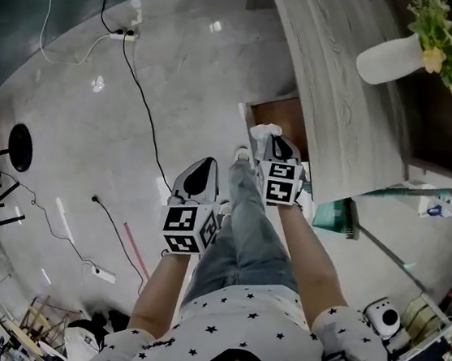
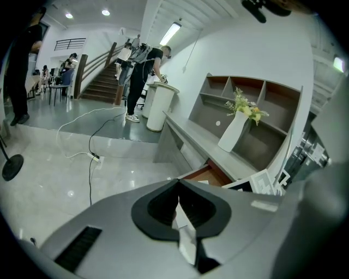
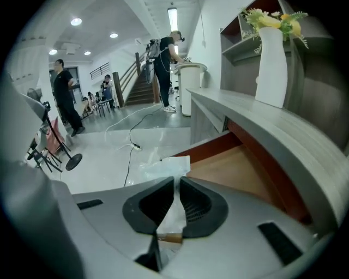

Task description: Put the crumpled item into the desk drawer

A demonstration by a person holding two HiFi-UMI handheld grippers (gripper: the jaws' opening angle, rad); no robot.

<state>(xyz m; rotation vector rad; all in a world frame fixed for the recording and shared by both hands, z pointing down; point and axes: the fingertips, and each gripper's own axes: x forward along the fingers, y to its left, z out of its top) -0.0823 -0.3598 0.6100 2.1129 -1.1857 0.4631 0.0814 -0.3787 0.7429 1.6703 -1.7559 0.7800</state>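
The crumpled item [image 3: 163,166] is a white, wrinkled wad that sticks out past the tips of my right gripper [image 3: 175,181], which is shut on it. In the head view the right gripper [image 1: 270,142] holds the crumpled item [image 1: 265,130] at the front edge of the open desk drawer [image 1: 287,116]. The drawer's bare brown wooden bottom [image 3: 240,169] lies just right of the wad, under the grey desk top [image 1: 341,108]. My left gripper [image 1: 204,165] hangs lower left over the floor beside the person's leg, shut and holding nothing; its own view [image 2: 178,184] shows the drawer [image 2: 210,175] ahead.
A white vase with yellow flowers [image 1: 392,59] stands on the desk. Black and white cables [image 1: 142,100] and a power strip [image 1: 104,274] lie on the grey floor at left. A round black stand base [image 1: 20,147] sits far left. People stand by the stairs [image 3: 166,60] far off.
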